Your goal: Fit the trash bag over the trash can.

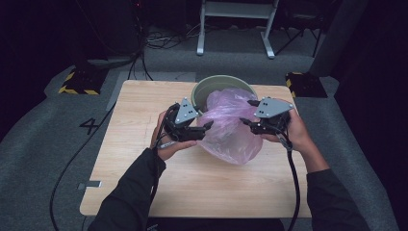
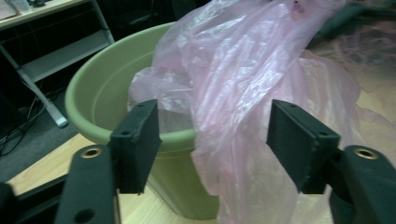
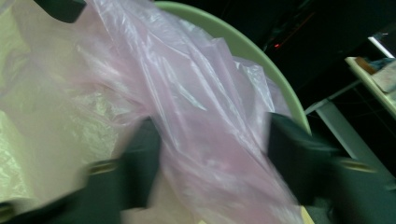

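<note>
Left tool (image 1: 208, 126) and right tool (image 1: 245, 121) stand part open either side of the pink bag (image 1: 231, 127); neither pinches film. Bag partly inside green bucket (image 1: 204, 89), mostly draped over its near rim onto worktop (image 1: 144, 120). Lining judged unfinished: mouth not yet spread around rim.

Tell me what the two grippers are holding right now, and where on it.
Nothing: both the left gripper and right gripper stand open around the pink plastic bag, pads not pressing it.

Both forearms come in from six o'clock, one hand on each gripper. The left gripper (image 1: 208, 126) points toward three o'clock, jaws apart. The right gripper (image 1: 246, 113) points toward nine o'clock, facing it, jaws also apart.
</note>
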`<state>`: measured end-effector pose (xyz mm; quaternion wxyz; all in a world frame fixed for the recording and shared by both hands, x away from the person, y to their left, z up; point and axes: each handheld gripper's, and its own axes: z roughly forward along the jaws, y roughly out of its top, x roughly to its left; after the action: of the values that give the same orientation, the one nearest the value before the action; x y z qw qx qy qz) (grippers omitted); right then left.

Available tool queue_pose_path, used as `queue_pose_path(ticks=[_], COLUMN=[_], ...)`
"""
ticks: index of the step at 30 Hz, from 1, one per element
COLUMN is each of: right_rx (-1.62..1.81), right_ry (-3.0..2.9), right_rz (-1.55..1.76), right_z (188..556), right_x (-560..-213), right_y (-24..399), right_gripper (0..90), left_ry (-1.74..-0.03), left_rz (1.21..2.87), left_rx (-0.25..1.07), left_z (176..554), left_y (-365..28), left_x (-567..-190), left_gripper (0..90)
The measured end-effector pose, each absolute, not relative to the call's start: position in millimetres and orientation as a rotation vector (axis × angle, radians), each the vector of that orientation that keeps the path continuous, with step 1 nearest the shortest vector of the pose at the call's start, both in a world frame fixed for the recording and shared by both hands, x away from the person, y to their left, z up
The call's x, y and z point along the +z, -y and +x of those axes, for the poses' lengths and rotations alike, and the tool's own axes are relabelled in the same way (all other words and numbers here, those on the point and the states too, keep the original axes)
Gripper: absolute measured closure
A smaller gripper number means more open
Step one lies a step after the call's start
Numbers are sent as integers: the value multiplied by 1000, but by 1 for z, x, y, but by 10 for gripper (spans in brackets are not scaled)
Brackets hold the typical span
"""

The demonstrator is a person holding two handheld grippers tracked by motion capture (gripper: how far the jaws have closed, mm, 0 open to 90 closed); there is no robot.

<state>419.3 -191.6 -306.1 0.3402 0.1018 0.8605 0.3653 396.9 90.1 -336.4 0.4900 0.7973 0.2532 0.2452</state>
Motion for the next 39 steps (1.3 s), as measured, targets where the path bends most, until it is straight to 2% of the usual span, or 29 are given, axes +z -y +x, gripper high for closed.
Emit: queue_pose_path(ticks=[2, 5, 7, 17, 18, 19, 21, 23, 26, 33, 39], right_rx=[910, 912, 943, 1198, 1202, 1204, 1220, 1209, 1218, 1244, 1232], right_ry=[-2227, -2227, -2193, -2019, -2009, -1998, -2000, -1991, -1973, -1936, -1920], right_rz=[280, 294, 330, 522, 527, 535, 541, 548, 567, 700, 846], right_z=[424, 431, 435, 445, 444, 444, 444, 444, 445, 460, 478], right_x=[-306, -306, -307, -302, -302, -301, -299, -299, -299, -302, -320], right_y=[187, 186, 187, 215, 216, 218, 219, 220, 223, 239, 260], right_gripper=[632, 812, 875, 897, 896, 896, 896, 896, 896, 895, 895], left_ry=[-616, -628, -656, -787, -781, -764, -770, -750, -741, -718, -754], left_rz=[1933, 1926, 1928, 1910, 1915, 1920, 1935, 1977, 2025, 2108, 2156], left_rx=[592, 586, 588, 558, 544, 536, 568, 572, 583, 628, 642], left_z=[395, 392, 391, 388, 388, 388, 388, 390, 393, 397, 408], left_y=[-90, -91, -92, -95, -95, -95, -93, -92, -93, -99, -106], left_x=[-340, -347, -354, -374, -376, -377, -380, -383, -390, -404, -416], left_gripper=[296, 265, 252, 322, 351, 433, 473, 583, 630, 878, 898])
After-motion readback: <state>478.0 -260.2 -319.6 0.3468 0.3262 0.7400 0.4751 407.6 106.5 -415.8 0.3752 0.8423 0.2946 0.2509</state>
